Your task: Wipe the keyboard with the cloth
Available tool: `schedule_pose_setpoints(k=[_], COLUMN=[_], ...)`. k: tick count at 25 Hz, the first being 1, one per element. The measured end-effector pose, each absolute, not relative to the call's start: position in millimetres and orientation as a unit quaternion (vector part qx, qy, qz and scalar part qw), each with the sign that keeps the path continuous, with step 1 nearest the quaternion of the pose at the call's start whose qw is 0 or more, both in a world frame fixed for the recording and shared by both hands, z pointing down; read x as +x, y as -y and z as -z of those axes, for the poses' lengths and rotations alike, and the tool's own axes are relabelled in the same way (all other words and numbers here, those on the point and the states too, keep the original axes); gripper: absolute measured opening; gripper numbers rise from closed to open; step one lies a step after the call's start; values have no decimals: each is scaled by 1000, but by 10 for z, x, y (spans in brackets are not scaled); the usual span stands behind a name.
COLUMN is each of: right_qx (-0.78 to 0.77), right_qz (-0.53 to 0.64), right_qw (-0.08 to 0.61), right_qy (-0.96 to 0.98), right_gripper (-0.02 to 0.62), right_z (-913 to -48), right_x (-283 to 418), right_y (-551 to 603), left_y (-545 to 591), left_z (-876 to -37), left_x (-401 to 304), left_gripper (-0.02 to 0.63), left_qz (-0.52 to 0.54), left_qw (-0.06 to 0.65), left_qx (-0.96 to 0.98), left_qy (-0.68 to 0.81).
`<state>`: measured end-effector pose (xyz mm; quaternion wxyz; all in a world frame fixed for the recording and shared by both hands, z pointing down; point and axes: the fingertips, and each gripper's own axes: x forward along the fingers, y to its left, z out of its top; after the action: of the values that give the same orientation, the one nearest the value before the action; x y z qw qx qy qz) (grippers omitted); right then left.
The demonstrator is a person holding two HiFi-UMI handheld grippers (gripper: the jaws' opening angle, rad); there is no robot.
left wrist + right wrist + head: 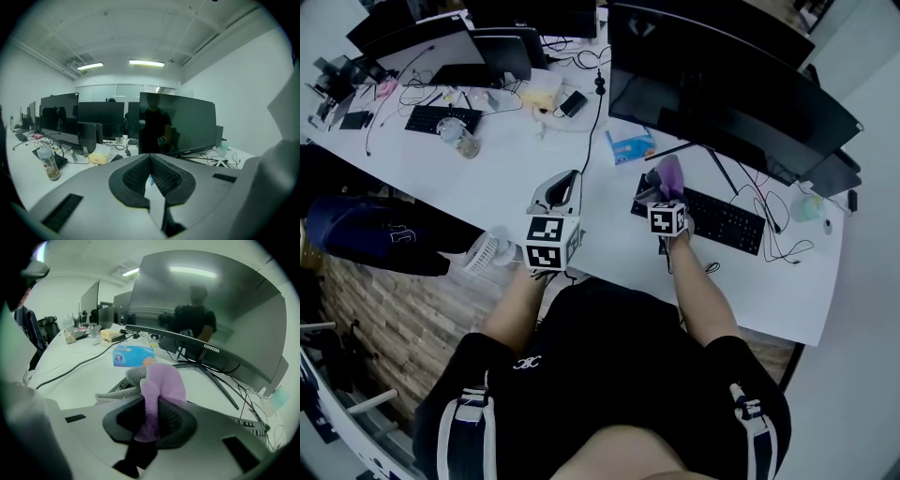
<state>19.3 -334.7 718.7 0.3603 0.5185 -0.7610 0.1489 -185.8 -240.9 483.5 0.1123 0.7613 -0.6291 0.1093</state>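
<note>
A: While the right gripper (pixel 151 403) is clamping the cloth (pixel 164 383), where is the cloth sitting w/ respect to the keyboard (pixel 717 220)?
B: It's hanging over the keyboard's left end, in front of the big monitor (pixel 722 94). Purple part is sticking up out of the jaws. A grey fold is lying lower, on or just above the keys; can't tell contact.
A: Jaws?
B: Both are pressing on the purple fabric, which is filling the gap btwn them. A blue tissue pack (pixel 132 355) is sitting beyond on the white desk (pixel 516 173), apart from the keyboard.
A: And the left gripper (pixel 150 161)?
B: It's hovering at the desk's near edge, well left of the keyboard, pointing level across the room. Jaws are meeting at the tips, nothing btwn them. A bottle (pixel 48 161) is standing far left on the desk
</note>
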Motion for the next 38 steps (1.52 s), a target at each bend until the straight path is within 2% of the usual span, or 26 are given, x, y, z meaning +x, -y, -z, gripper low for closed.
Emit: schedule_pose_setpoints(k=[19,29,38], right_qx=[450,434,461], right_qz=[-123,-125,-150], right_qw=[378,377,364], right_qy=[800,809,795], right_gripper=[83,84,84], right_z=[-7196,-7215,-7221], right_x=[-582,-463,21], right_y=[3088,2915,2927], left_y=[2315,2433,2526], left_z=[-4810,-4870,-4891], left_x=[-2131,-1808,-1385], left_gripper=[12,12,12], left_qz=[-102,-101,-107], left_qw=[114,120,120], left_qx=[762,781,798], left_qy=[630,604,580])
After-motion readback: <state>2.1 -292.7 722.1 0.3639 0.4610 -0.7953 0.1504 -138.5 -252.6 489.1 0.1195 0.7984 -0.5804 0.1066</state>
